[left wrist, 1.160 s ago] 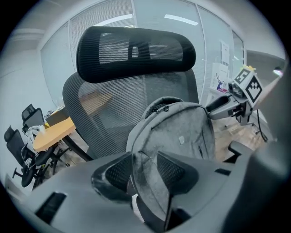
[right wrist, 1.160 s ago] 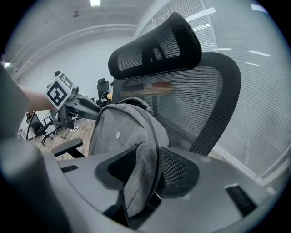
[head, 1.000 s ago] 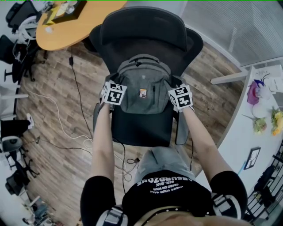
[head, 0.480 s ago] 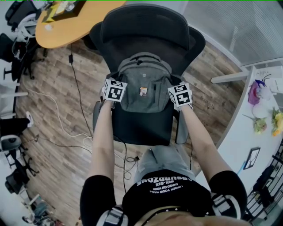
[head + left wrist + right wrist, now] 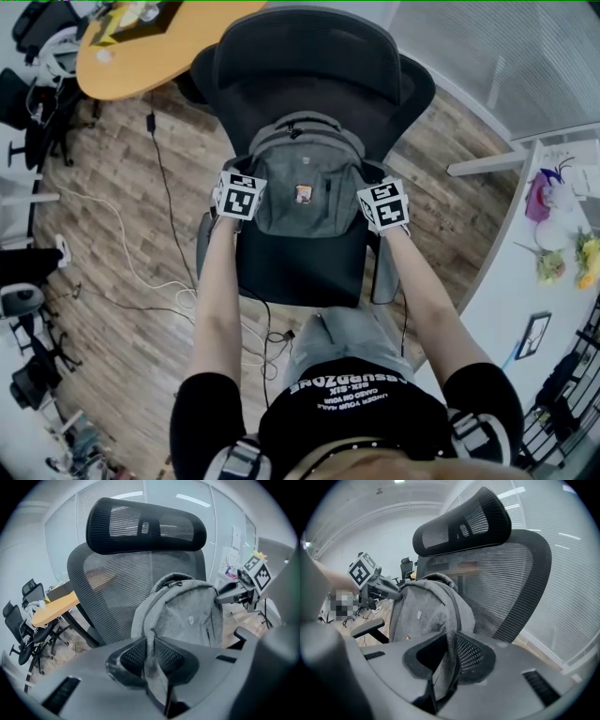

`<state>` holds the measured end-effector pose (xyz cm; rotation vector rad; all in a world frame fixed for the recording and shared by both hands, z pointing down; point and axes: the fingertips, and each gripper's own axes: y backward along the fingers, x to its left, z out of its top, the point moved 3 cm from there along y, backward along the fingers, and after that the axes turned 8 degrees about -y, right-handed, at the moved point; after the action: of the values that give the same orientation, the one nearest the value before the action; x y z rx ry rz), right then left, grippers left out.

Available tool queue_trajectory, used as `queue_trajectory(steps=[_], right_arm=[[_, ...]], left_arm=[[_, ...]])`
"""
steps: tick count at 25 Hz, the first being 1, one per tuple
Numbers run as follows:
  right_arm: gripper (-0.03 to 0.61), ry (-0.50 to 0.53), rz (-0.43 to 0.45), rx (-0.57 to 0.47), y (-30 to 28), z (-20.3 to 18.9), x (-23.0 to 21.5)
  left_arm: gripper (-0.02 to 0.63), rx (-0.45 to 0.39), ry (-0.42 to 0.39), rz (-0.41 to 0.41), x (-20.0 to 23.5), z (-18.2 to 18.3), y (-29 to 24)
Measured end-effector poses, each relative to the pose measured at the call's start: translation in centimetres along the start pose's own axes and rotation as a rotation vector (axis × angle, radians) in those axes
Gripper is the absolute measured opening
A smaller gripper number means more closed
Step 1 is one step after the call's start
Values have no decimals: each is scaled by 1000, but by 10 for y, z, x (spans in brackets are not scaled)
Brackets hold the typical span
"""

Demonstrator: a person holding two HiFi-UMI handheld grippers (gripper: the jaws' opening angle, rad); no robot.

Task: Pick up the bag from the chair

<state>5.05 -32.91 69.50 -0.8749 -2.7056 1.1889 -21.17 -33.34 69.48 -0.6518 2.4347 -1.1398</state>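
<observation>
Head view: the gray bag (image 5: 305,183) sits on the black chair (image 5: 309,56), mid-frame. Left gripper view: the left hand-held gripper (image 5: 152,665) has just been closing and now pinches the bag's side. Right gripper view: the right hand-held gripper (image 5: 446,667) has just been closing too and pinches the other side. Lifting can likely start.

- Office floor, no question about it.
- Front and centre: a mesh swivel chair (image 5: 309,66) with headrest and armrests.
- Up left: a round wooden meeting surface (image 5: 141,56), with more black task chairs (image 5: 18,620) parked beside it.
- Behind: glass partition walls (image 5: 117,503) and slatted blinds (image 5: 497,56).
- Underfoot: wood-plank floor (image 5: 122,216), loose cables (image 5: 156,164) trailing across.
- Off right: a long white surface (image 5: 525,272) carrying flowers (image 5: 542,192) and a small framed picture (image 5: 536,335).
</observation>
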Motion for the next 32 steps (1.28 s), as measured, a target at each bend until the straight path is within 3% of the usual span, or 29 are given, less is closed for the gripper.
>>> queue_trajectory(steps=[32], right_arm=[[69, 37, 8, -34, 90, -26, 40]], left_arm=[[58, -87, 2, 21, -59, -21, 92]])
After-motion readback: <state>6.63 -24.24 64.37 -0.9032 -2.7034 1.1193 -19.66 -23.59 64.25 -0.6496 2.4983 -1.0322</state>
